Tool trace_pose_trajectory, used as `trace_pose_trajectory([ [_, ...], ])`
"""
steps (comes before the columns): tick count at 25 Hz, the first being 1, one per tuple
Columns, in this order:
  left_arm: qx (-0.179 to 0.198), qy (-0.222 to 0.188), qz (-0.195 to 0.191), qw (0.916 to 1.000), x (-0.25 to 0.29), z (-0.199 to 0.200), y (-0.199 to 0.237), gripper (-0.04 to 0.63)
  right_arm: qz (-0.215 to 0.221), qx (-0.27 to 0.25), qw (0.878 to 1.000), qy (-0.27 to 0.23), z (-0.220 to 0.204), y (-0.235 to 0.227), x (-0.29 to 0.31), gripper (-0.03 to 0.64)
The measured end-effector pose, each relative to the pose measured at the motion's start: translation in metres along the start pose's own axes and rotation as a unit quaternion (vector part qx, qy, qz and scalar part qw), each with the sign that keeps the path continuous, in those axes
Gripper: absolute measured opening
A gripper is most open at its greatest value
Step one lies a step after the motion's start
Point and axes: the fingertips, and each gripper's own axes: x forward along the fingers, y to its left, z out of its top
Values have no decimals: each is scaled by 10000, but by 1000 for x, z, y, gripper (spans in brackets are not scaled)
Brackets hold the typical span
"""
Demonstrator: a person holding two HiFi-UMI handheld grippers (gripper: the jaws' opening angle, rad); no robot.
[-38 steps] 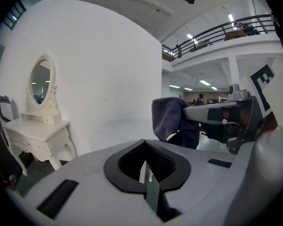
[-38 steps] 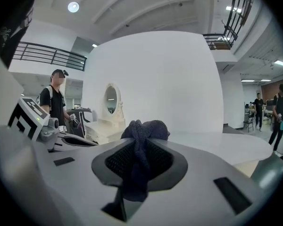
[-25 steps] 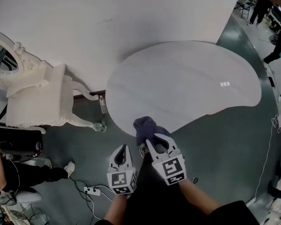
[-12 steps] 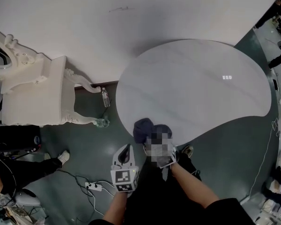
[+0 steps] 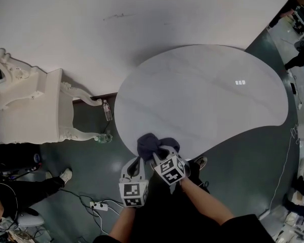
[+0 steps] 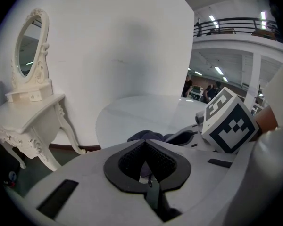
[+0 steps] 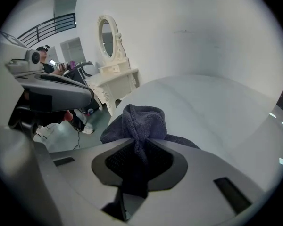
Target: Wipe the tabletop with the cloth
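Right gripper (image 7: 136, 161) clamped tight on bunched dark blue-grey terry cloth (image 5: 148, 144), which sits on near edge of pale grey rounded tabletop (image 5: 202, 95). Left gripper (image 6: 148, 168) jaws together, nothing in them, parked just beside. Guessing wipe's only starting. Next up: press cloth down, sweep away across top.

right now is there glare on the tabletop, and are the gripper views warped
Head view: one small bright reflection on the tabletop, otherwise even light. Left gripper view: fisheye bending, dark corners. Right gripper view: same bending, cloth in sharp focus.
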Motion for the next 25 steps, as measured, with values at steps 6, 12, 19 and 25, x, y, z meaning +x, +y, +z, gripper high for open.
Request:
trace_pose_trajectory([
  [6,202,101,-165,9996,15,5,-29,3,-268,226,9993,-109,-13,-32,-18,63],
  [12,232,279,-267,9990,29,1,-65,3,-424,461,9979,-134,-35,-61,-38,63],
  [19,384,378,-403,9977,45,7,-103,3,-589,623,9962,-156,-55,-91,-61,63],
  [25,509,478,-540,9961,54,9,-131,3,-754,825,9936,-186,-70,-119,-78,63],
])
